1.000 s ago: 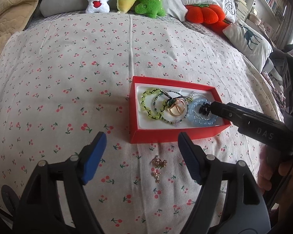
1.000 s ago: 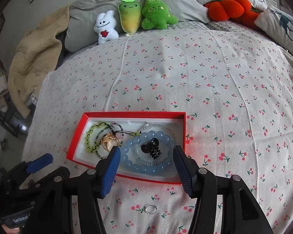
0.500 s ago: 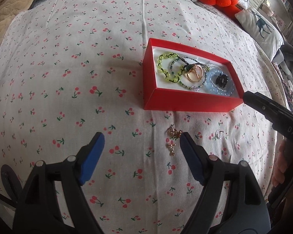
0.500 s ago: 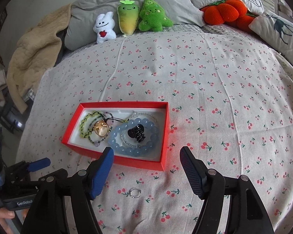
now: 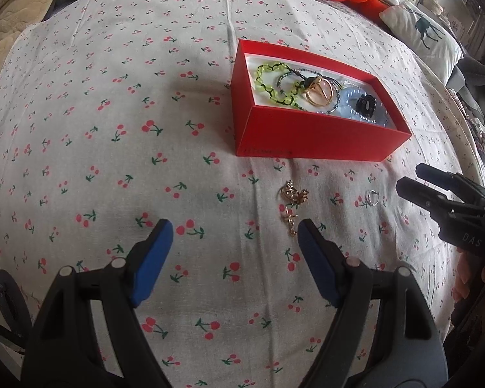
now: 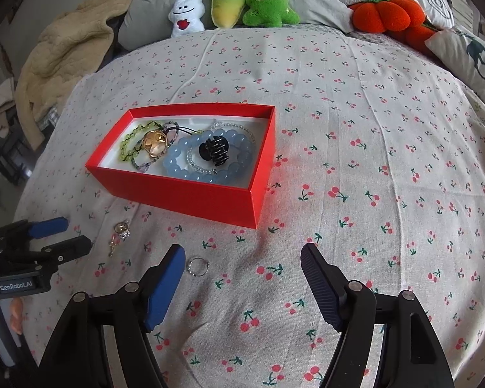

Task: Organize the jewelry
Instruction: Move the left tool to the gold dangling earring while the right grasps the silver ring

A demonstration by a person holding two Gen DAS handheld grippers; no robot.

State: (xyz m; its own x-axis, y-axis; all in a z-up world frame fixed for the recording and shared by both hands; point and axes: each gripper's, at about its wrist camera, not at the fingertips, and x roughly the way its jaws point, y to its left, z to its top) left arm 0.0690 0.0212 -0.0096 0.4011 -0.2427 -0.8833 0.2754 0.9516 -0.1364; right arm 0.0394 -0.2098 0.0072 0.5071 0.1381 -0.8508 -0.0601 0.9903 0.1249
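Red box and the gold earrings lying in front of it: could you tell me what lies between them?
Only bare cherry-print bedspread separates the red box from the gold earrings, as the left wrist view shows.

- Red box [image 6: 190,194]: open on the bed, holding bracelets and a black clip.
- Gold earrings [image 5: 292,200]: loose before it.
- Silver ring [image 6: 198,265]: flat beside them.

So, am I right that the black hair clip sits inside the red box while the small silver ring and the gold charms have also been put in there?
Not quite. The black hair clip is inside the red box, but the small silver ring and the gold charms lie on the bedspread in front of it, outside the box. The right wrist view shows this.
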